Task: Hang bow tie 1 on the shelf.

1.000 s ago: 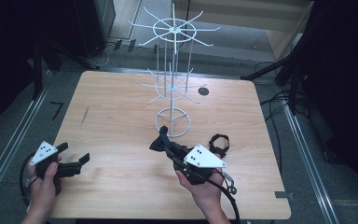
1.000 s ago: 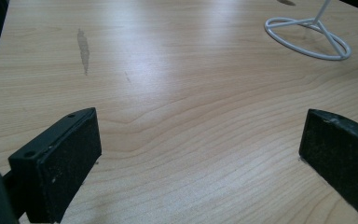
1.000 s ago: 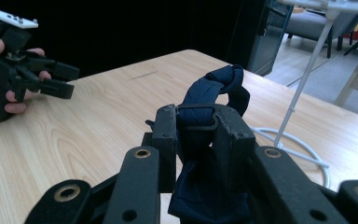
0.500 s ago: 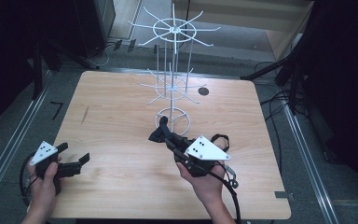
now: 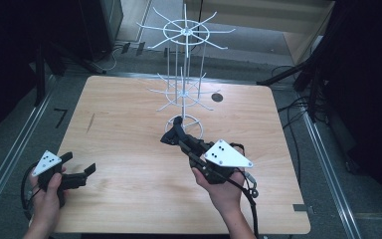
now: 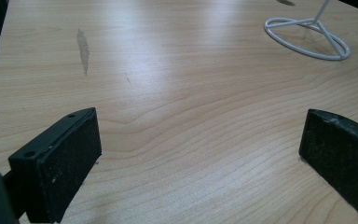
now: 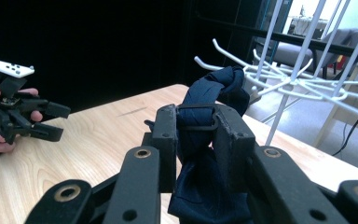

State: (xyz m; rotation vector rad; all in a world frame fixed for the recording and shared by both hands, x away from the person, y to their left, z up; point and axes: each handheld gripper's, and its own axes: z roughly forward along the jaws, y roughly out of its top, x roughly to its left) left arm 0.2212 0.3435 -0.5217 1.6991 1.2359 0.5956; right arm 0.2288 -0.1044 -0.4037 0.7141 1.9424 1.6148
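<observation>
A dark navy cloth bundle, knotted at its top, is pinched between the jaws of my right gripper, which is shut on it. Seen from above, the right gripper hovers over the table's middle, lifting the cloth just in front of the white wire rack's base ring. The rack's hooked arms spread right behind the cloth. My left gripper rests open near the front left corner, and its jaws stand wide over bare wood.
The wooden table has a dark streak at left and a round black mark beyond the rack. The rack's upper tier rises high. Metal rails and cables run along the table's sides.
My right gripper has risen and moved a little toward the rack with the navy cloth still in it. The left gripper has stayed put.
</observation>
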